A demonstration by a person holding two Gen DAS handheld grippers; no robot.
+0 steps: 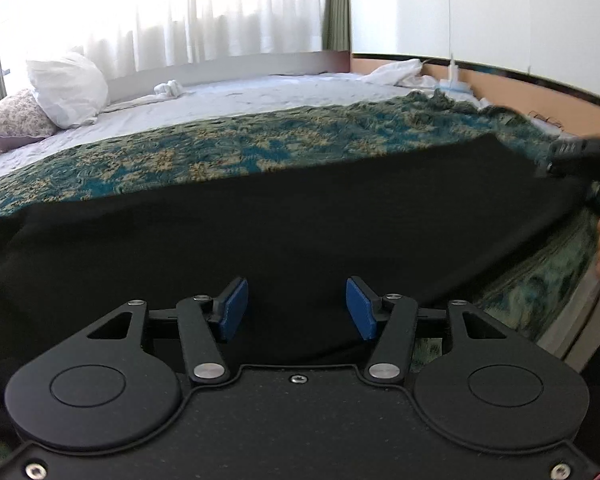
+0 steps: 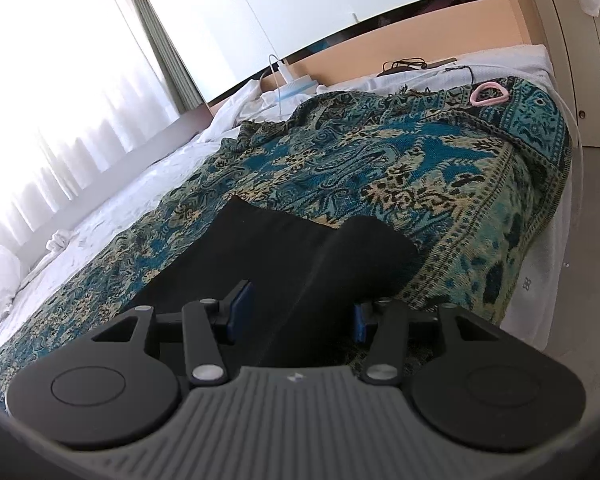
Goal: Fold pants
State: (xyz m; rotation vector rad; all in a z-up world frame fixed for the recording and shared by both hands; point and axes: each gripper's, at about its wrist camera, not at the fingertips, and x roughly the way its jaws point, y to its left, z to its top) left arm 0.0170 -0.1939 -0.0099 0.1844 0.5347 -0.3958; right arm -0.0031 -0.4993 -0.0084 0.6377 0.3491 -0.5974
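Black pants (image 1: 280,220) lie spread across a blue-green patterned blanket (image 1: 260,144) on the bed. My left gripper (image 1: 297,308) hovers over the near part of the pants, its blue pads wide apart with nothing pinched between them. In the right wrist view the two leg ends of the pants (image 2: 300,232) lie side by side with a crease between them. My right gripper (image 2: 300,316) straddles that crease with its jaws apart. The cloth hides part of its right pad, and neither pad visibly presses on it. The other gripper (image 1: 580,156) shows blurred at the far right of the left wrist view.
A white pillow (image 1: 66,88) and a floral pillow (image 1: 16,120) sit at the bed's far left by the curtains. A pink ring (image 2: 490,94) lies on the blanket (image 2: 420,168) near the headboard. A white charger and cable (image 2: 288,76) lie there too. The bed edge drops to the floor at the right.
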